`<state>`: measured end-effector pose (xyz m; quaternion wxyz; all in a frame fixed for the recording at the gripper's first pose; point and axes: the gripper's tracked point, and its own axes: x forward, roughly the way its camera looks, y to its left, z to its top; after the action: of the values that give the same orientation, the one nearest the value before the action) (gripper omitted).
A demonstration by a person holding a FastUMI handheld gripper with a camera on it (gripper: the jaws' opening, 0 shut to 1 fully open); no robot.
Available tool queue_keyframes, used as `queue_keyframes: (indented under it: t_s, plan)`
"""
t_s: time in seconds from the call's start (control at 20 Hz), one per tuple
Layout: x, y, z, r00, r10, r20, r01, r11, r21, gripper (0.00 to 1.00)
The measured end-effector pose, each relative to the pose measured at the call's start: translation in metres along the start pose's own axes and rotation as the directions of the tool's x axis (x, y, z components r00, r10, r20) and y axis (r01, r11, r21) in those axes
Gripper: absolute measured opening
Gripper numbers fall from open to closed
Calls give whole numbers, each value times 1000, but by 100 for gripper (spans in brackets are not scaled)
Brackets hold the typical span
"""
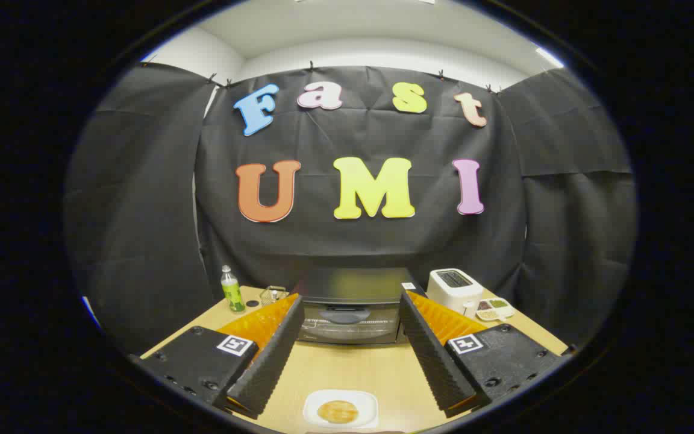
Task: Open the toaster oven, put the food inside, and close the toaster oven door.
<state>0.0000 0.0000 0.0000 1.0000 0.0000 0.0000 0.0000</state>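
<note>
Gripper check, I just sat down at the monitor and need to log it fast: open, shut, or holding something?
Gripper: open, holding nothing; its fingers spread wide on either side of the closed toaster oven ahead.

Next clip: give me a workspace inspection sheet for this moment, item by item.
Surface: light wooden table.
Job's things: toaster oven beyond the fingers, door shut; food on a white plate between the fingers.
Clutter: green bottle, small clear container, white toaster, compartment dish.
Grippers: hand-held gripper open, fingers either side of the oven, holding nothing.
Cables: nothing seen.
Surroundings: black cloth wall, white ceiling.
</note>
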Motion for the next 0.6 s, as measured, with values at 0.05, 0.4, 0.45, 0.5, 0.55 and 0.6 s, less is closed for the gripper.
queue_keyframes:
  t_s: [0.05,0.4,0.45,0.5,0.55,0.6]
  plan:
    - [1,0,-1,1000,-1,-2,1,1000,3,100]
    - [4,5,-2,1000,3,12,-3,1000,-2,100]
    - [4,5,-1,1000,5,15,-5,1000,-1,100]
    - [4,5,-1,1000,5,19,-4,1000,-1,100]
    - [4,5,1,1000,7,24,-7,1000,1,100]
    - [4,5,0,1000,9,27,-9,1000,5,100]
